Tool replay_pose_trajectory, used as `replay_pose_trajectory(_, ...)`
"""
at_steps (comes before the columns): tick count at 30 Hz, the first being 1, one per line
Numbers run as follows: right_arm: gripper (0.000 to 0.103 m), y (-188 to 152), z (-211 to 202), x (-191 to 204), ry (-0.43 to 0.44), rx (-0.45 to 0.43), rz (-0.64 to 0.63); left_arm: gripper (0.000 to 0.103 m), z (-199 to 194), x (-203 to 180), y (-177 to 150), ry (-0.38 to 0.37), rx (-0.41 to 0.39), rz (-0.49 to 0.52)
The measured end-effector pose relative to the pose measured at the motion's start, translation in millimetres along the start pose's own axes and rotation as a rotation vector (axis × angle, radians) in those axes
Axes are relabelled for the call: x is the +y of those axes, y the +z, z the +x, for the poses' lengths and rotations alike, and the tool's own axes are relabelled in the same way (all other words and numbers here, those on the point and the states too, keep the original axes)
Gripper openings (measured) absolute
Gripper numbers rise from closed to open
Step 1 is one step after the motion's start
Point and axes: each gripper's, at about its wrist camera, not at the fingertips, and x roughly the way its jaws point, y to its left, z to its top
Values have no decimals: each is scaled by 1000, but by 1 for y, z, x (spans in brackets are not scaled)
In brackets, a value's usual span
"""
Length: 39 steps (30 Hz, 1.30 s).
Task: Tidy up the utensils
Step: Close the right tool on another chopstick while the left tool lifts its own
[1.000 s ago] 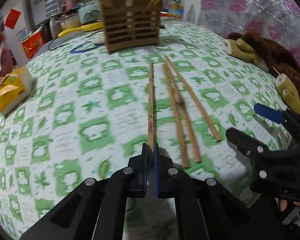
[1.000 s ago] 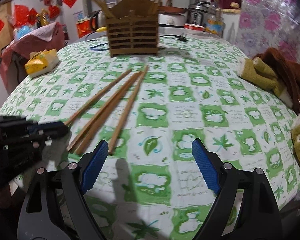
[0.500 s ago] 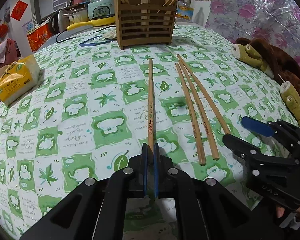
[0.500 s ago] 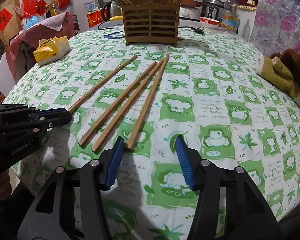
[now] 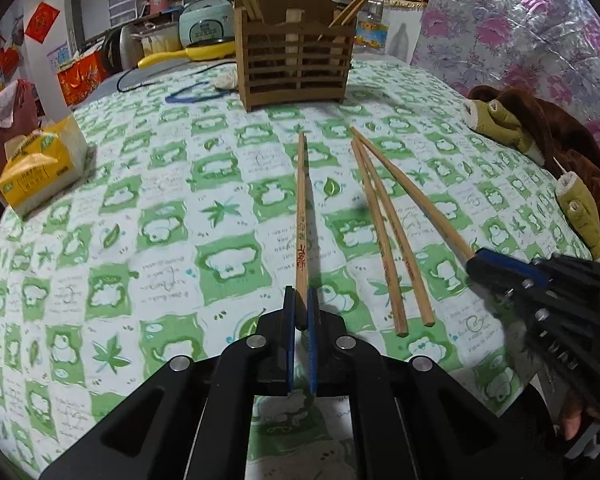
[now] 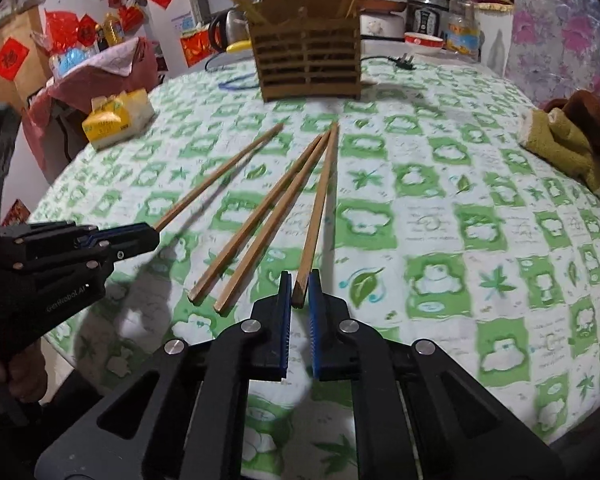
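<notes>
Covering the table (image 5: 148, 240), a green-and-white checked cloth. Wooden utensil holder (image 5: 296, 60) stands at far edge, chopsticks upright in both compartments. Yellow tissue pack (image 5: 40, 168) at left edge. Four chopsticks lie loose on the cloth. Left tool (image 5: 300, 304) clamped on the near end of the leftmost chopstick (image 5: 301, 216). Right tool (image 6: 299, 292) has just been closing; its jaws now pinch the near end of the rightmost chopstick (image 6: 320, 204). Middle pair (image 6: 260, 224) lies untouched between them.
</notes>
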Motion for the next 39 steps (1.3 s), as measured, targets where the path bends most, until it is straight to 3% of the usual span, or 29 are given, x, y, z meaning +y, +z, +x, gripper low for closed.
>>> replay_pose_trajectory(15, 8, 30, -64, -20, -10, -178, 63, 6, -64, 2, 20, 17, -139, 19)
replay_pose_trajectory(27, 16, -12, 1, -17, -60, 4, 3, 6, -59, 10, 12, 22, -123, -6)
replay_pose_trajectory(32, 16, -15, 11, -12, -75, 5, -14, 6, -57, 12, 12, 17, -122, -15)
replay_pose_trajectory(36, 6, -13, 13, -14, -77, -16, -4, 6, -54, 14, 13, 16, -119, -21)
replay_pose_trajectory(39, 6, -9, 4, -21, -43, -36, 50, 6, -57, 14, 14, 23, -126, -15)
